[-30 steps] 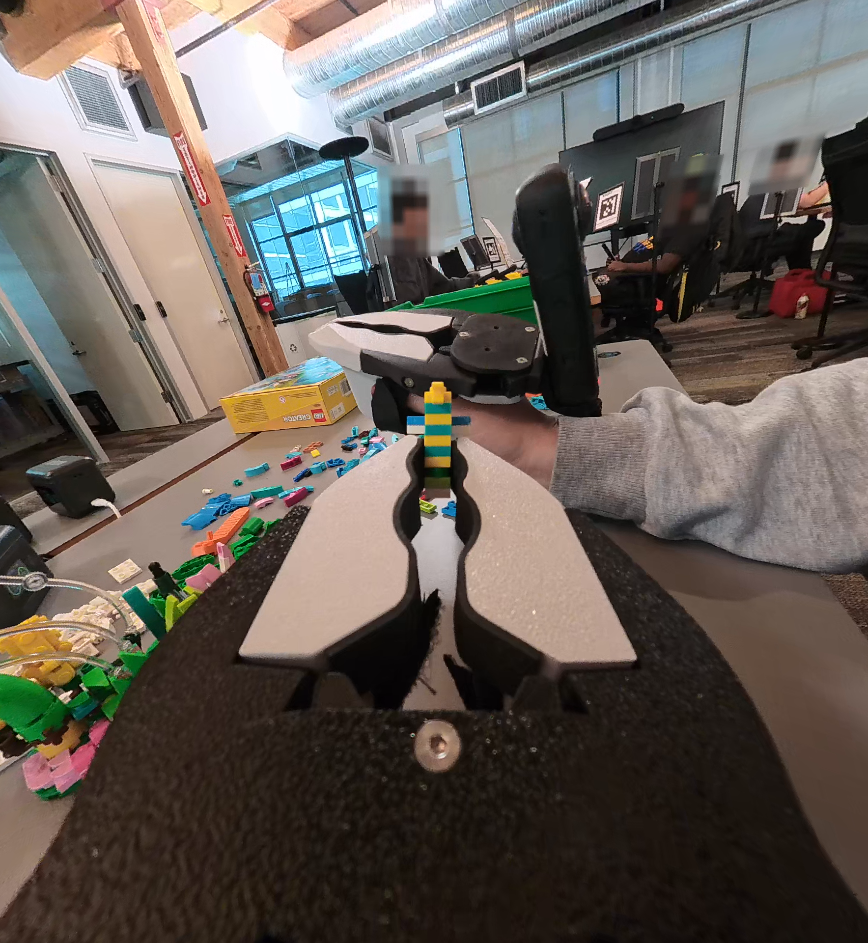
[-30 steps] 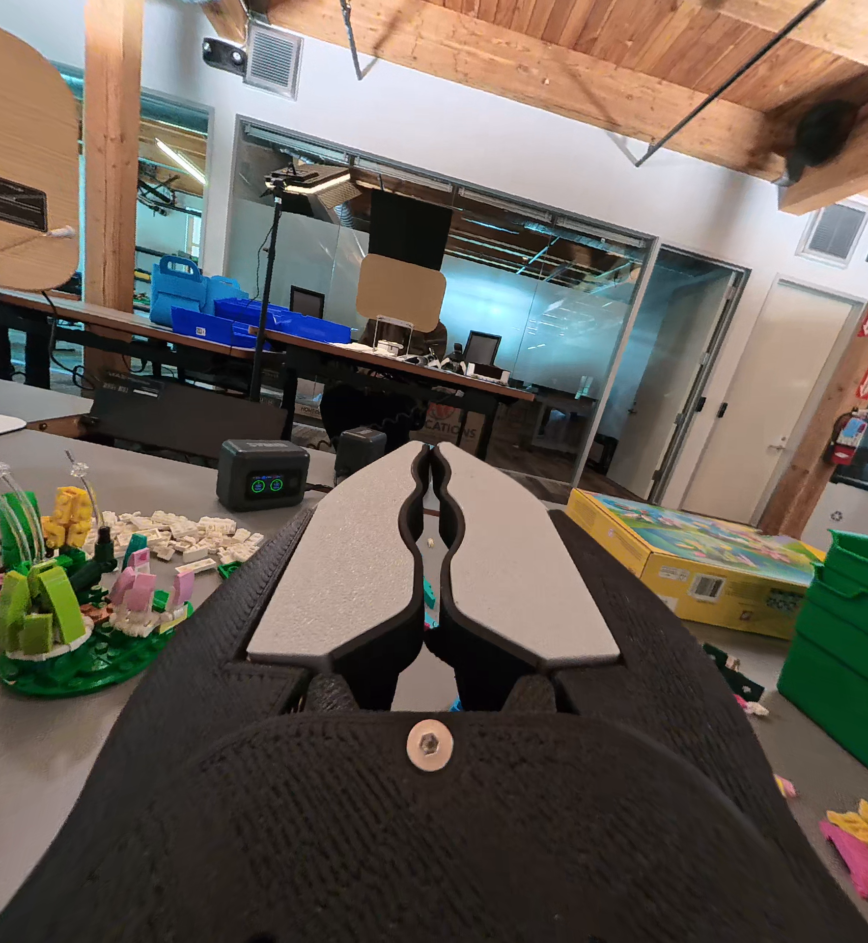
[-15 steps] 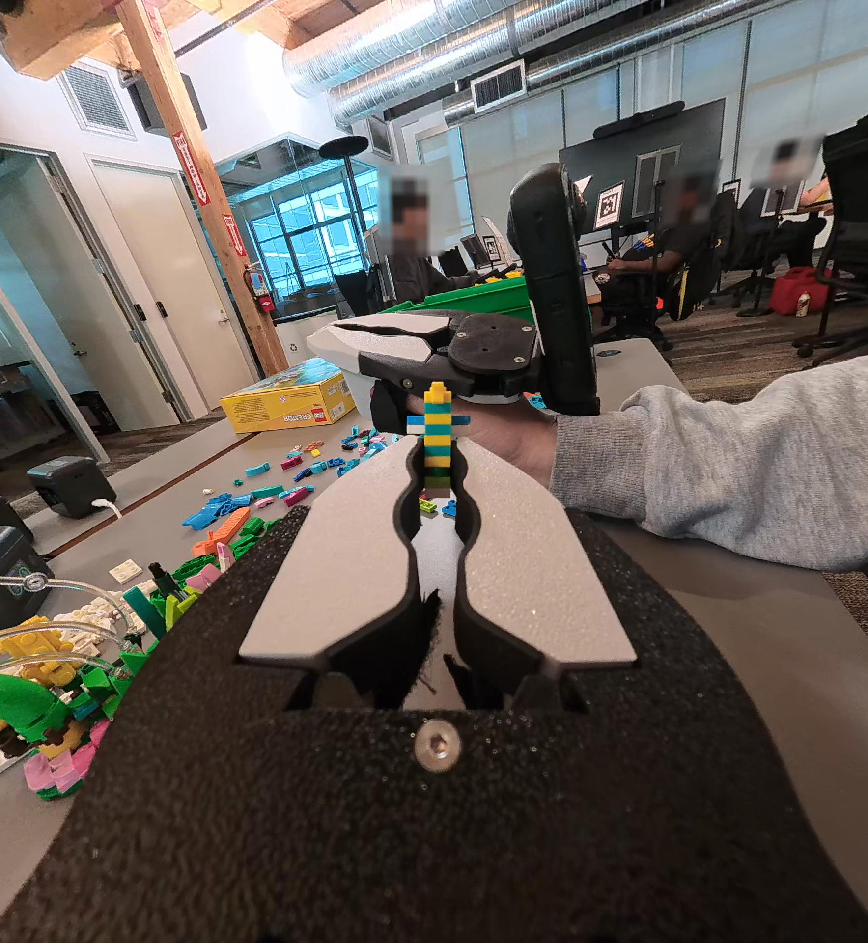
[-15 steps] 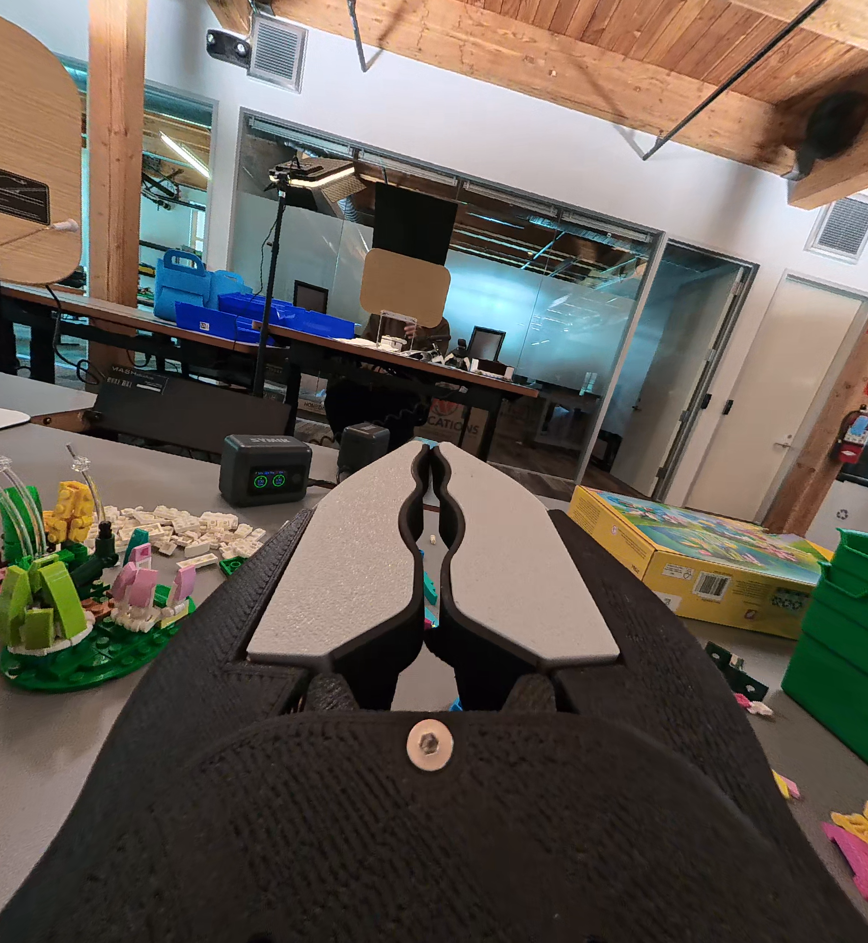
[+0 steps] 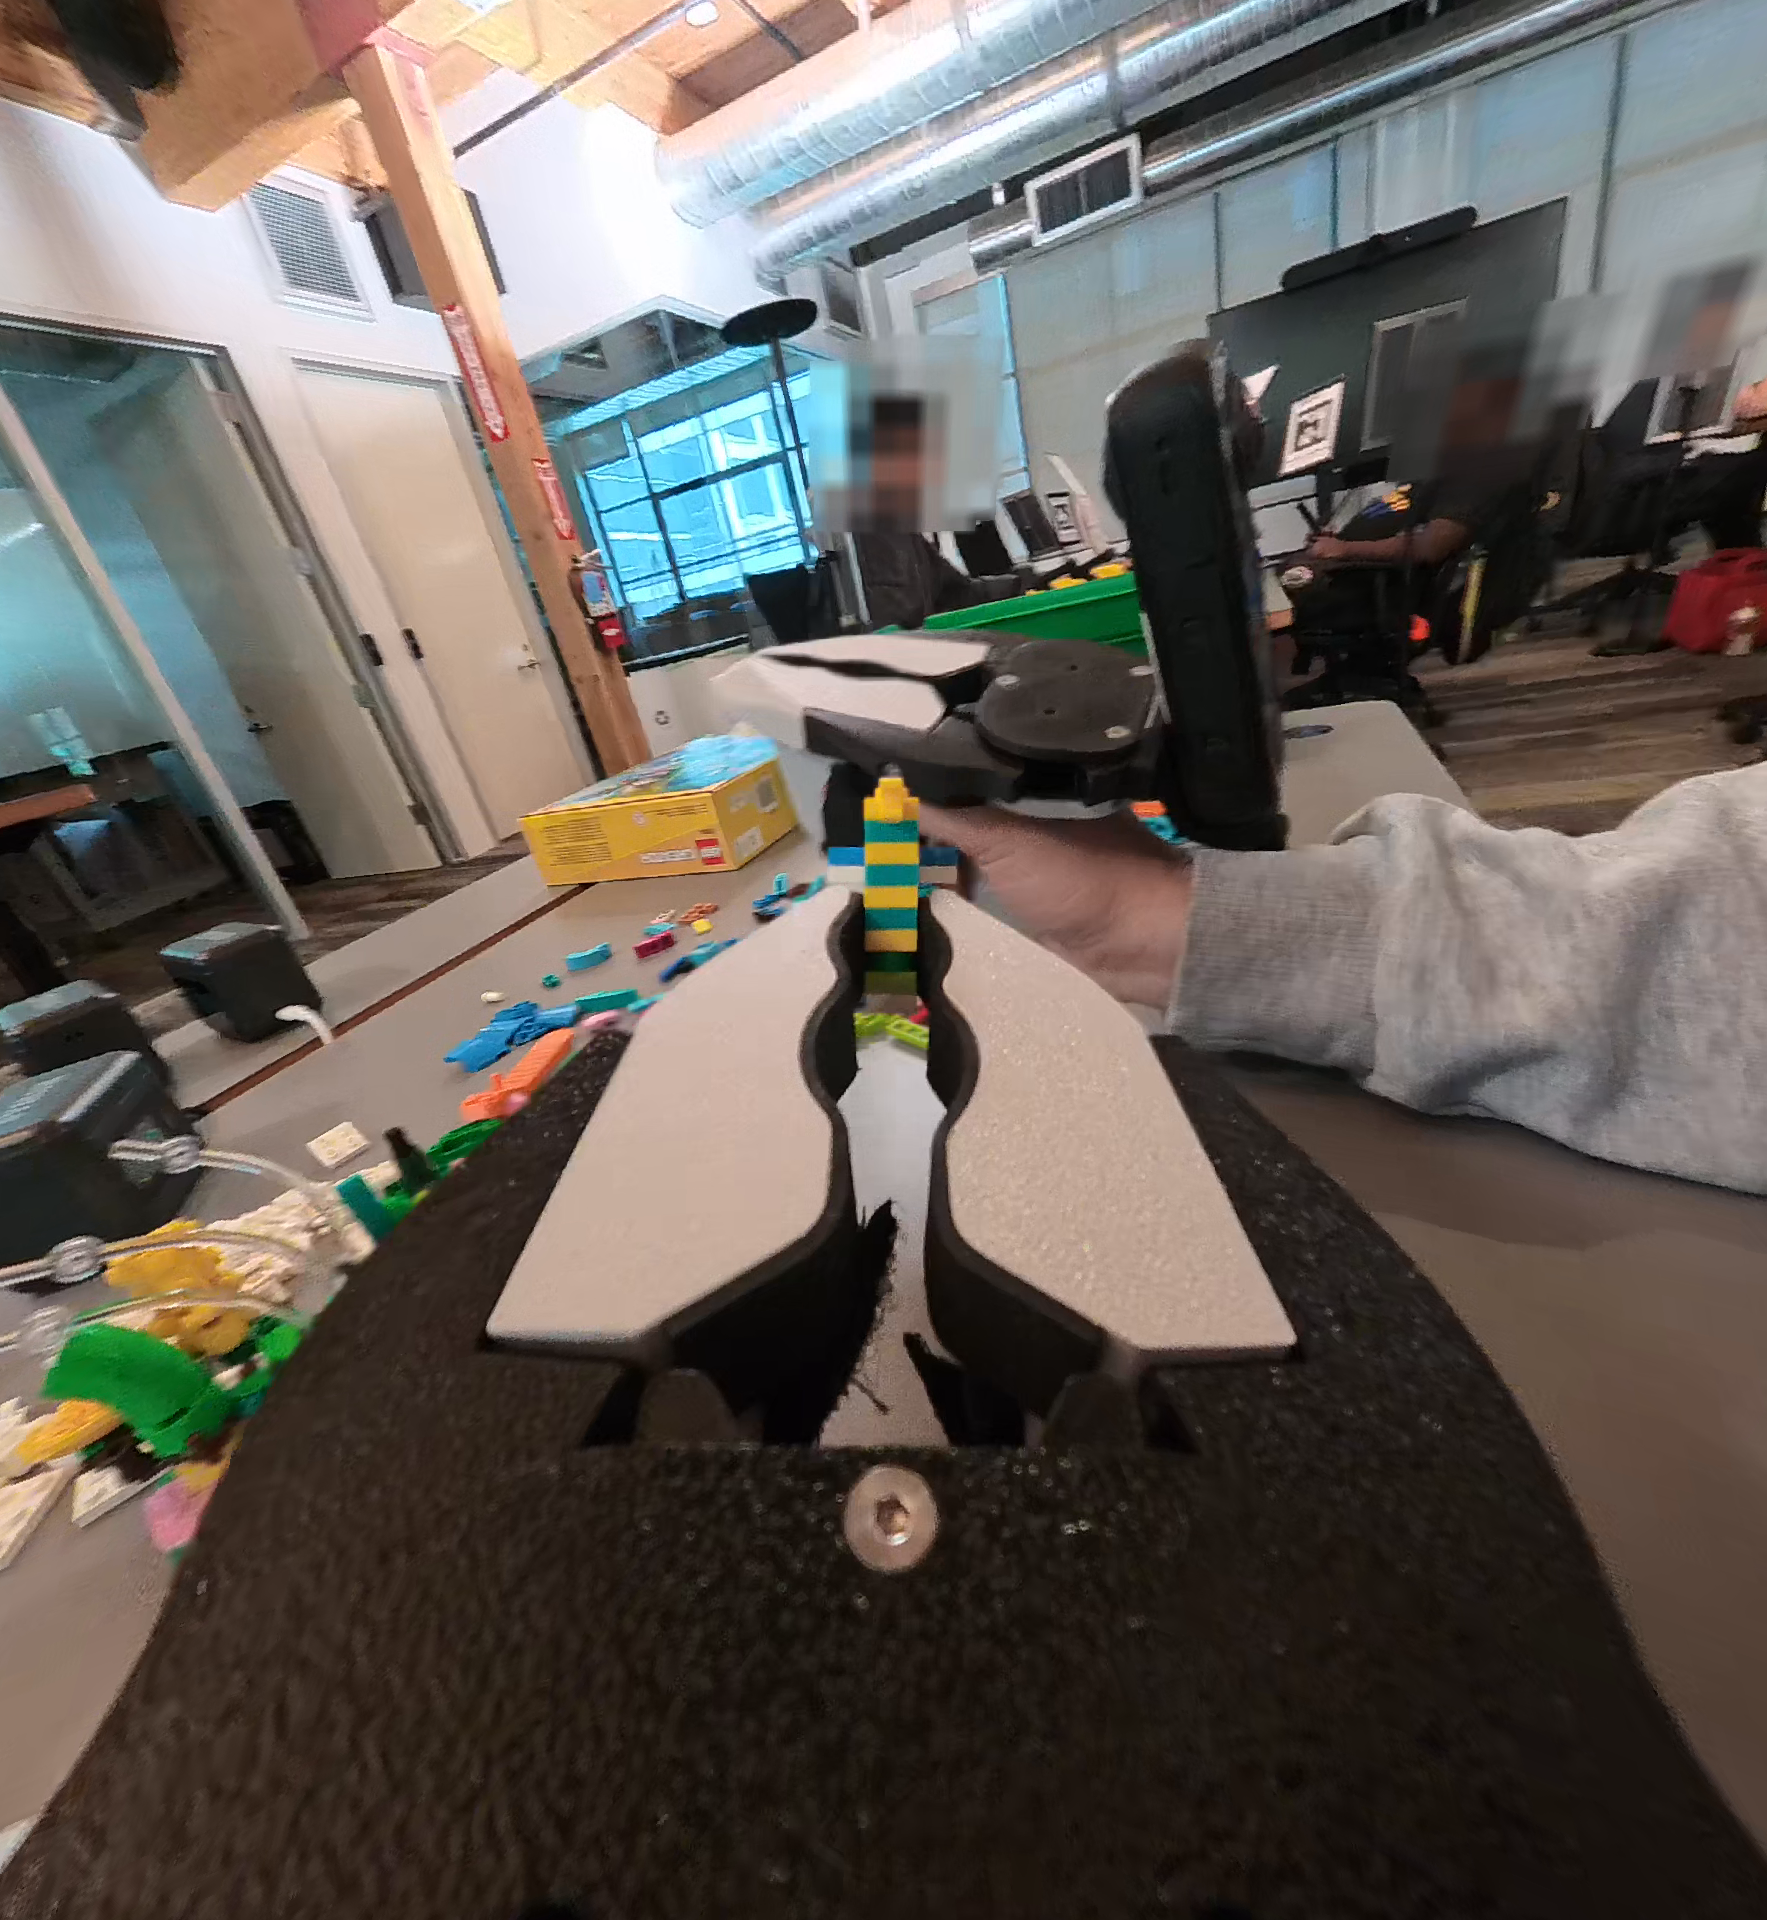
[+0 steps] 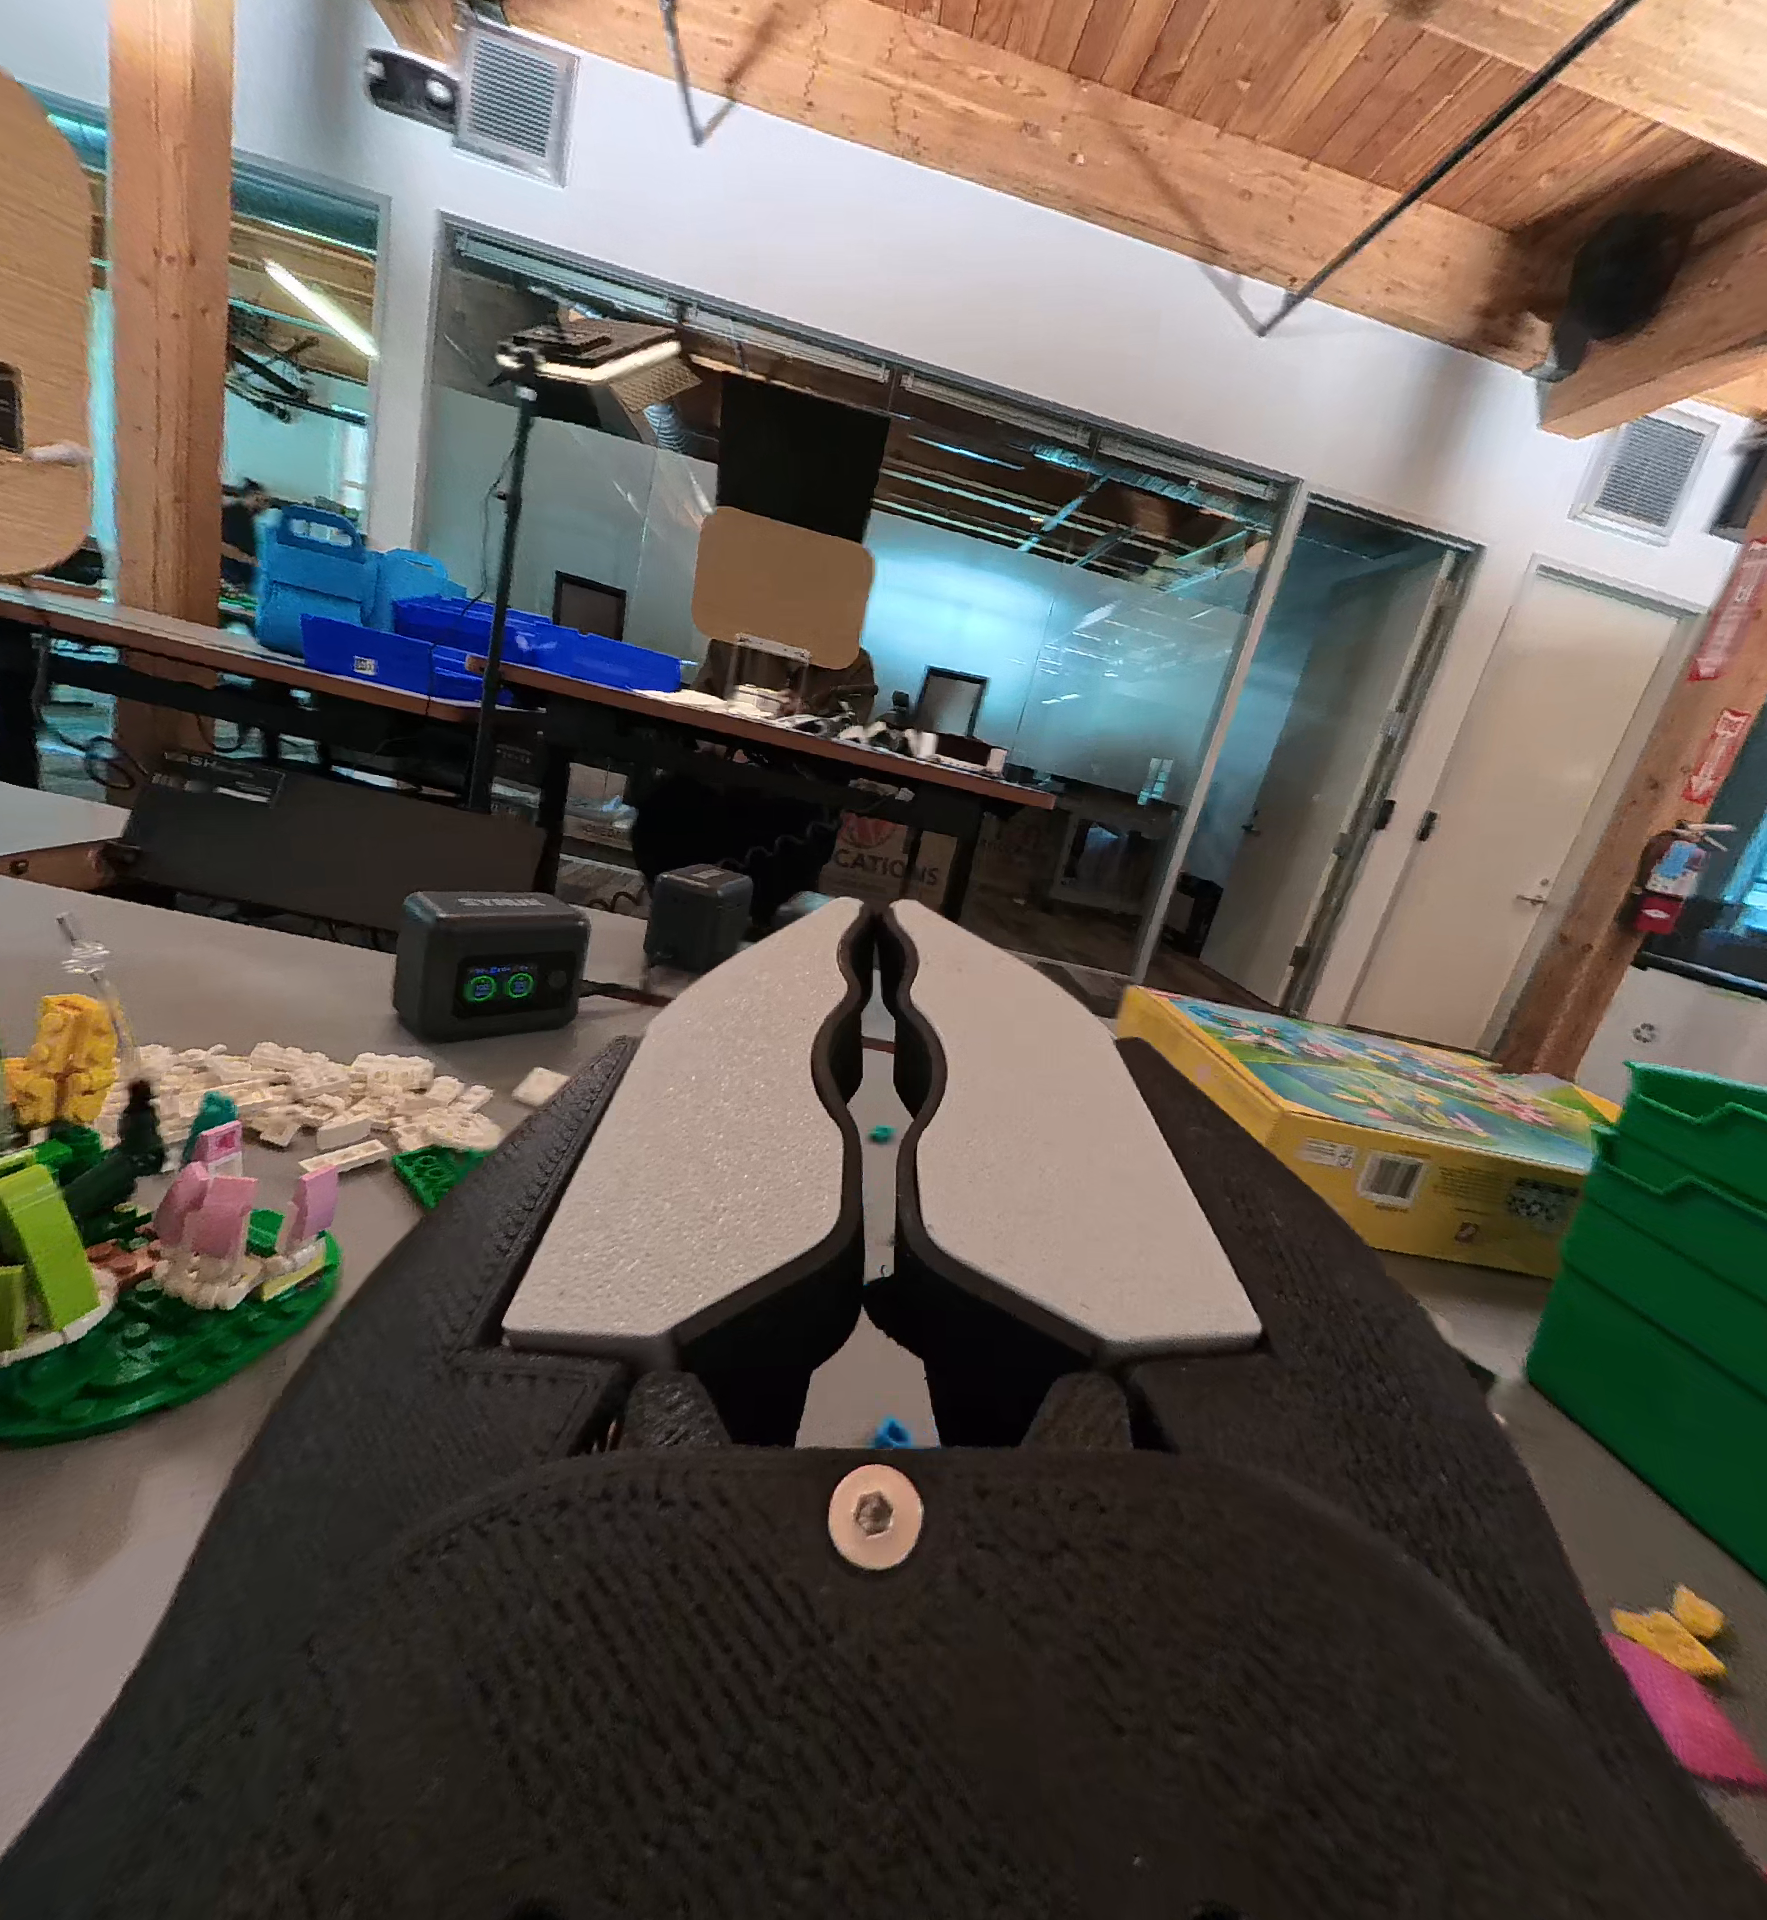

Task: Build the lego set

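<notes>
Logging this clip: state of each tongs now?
Left tongs: shut on the striped brick stack.
Right tongs: shut, nothing visibly held.

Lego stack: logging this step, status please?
Left claw shut on striped lego stack, upright. Right claw shut, empty, held just behind the stack. Nothing in the way.

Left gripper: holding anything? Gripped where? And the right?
The left gripper is shut on the striped yellow-and-teal brick stack, pinching its lower green end. The right gripper is shut, apparently on nothing.
</notes>
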A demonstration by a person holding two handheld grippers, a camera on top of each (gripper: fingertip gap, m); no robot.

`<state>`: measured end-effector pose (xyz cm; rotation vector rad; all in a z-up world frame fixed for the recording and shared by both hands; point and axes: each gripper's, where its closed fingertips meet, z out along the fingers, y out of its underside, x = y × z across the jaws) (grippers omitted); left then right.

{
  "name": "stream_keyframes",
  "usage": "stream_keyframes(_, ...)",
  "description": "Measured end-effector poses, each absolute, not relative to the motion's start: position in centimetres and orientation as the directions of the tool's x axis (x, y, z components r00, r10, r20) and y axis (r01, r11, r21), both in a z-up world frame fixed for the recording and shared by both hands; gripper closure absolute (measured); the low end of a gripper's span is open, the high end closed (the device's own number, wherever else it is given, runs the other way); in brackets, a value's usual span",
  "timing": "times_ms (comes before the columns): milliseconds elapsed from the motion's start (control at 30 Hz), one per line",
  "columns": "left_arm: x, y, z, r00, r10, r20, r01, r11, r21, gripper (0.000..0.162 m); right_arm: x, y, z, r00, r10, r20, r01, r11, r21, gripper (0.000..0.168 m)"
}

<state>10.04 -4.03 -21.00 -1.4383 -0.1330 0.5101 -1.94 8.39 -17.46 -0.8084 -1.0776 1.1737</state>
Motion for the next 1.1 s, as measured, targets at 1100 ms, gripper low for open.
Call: stream_keyframes(1100, 8.2, -5.4, -20.9, 0.851, 0.502, -0.153, -0.21, 0.06, -0.976, 0.154, -0.4, 17.1, -19.7, -0.175, 0.827, 0.535, 0.16, 0.56, -0.813, 0.166)
